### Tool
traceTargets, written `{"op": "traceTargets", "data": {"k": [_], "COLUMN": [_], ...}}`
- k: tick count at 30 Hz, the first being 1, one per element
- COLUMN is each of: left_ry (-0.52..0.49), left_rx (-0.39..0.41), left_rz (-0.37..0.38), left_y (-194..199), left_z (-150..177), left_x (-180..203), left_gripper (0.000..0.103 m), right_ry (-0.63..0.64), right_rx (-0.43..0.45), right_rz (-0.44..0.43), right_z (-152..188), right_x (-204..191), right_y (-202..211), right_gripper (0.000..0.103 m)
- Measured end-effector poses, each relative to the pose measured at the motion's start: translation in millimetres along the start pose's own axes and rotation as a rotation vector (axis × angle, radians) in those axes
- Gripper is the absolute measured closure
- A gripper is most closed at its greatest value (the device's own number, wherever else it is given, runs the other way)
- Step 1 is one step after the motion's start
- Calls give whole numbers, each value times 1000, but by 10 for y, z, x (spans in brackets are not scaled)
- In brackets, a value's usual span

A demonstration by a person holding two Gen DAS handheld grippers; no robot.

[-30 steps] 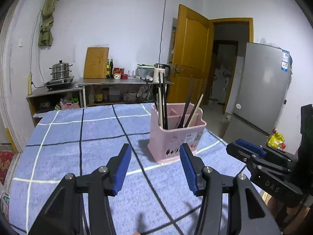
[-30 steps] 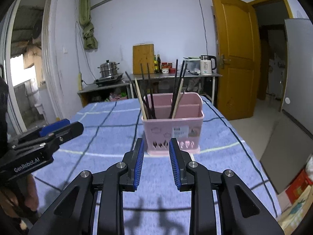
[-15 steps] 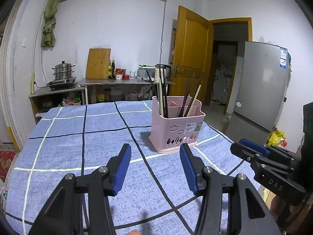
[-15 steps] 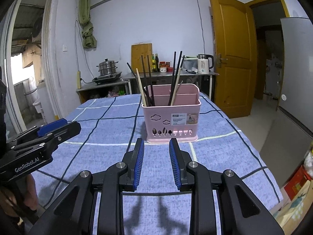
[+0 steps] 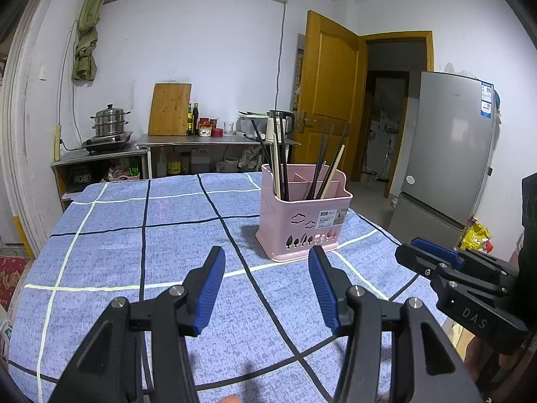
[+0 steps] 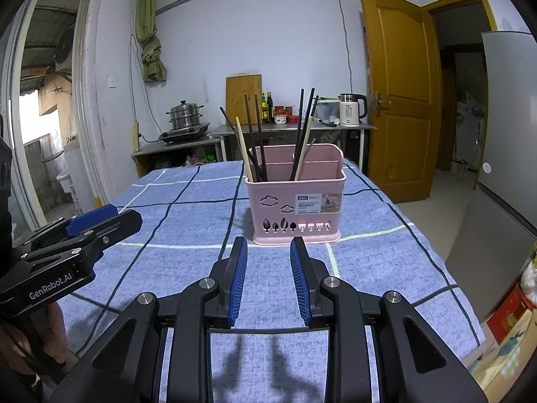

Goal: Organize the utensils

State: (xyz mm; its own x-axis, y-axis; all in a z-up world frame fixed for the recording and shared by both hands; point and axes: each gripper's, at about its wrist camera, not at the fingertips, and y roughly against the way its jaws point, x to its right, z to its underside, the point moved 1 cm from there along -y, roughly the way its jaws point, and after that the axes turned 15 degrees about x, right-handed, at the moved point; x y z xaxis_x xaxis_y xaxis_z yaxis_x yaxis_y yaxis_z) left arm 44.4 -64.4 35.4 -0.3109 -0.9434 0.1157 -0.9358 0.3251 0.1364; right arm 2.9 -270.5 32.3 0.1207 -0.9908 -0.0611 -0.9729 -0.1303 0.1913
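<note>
Claws (image 6: 268,245) retreated; basket (image 6: 295,198) ahead.

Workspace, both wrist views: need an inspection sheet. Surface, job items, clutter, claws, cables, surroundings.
Surface: table under a blue checked tablecloth, flat.
Job's things: pink utensil basket upright on the cloth; black chopsticks and pale chopsticks stand in it, in two groups.
Clutter: nothing seen on the cloth.
Grippers: left claw open and empty; right claw open and empty, narrower gap; both short of the basket.
Cables: one runs down the wall from the air conditioner.
Surroundings: steamer pot, cutting board, kettle, wooden door, fridge.
</note>
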Motion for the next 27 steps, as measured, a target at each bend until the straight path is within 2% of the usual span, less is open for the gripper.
{"op": "traceTargets", "data": {"k": [27], "left_ry": [4], "left_rx": [-10], "left_rz": [-4], "left_y": [23], "left_z": [25], "left_x": [-4], "left_gripper": [49], "right_ry": [7], "right_rx": [-4], "right_rz": [-2], "right_z": [-28], "right_x": [-30], "right_y": [4], "right_gripper": [75]}}
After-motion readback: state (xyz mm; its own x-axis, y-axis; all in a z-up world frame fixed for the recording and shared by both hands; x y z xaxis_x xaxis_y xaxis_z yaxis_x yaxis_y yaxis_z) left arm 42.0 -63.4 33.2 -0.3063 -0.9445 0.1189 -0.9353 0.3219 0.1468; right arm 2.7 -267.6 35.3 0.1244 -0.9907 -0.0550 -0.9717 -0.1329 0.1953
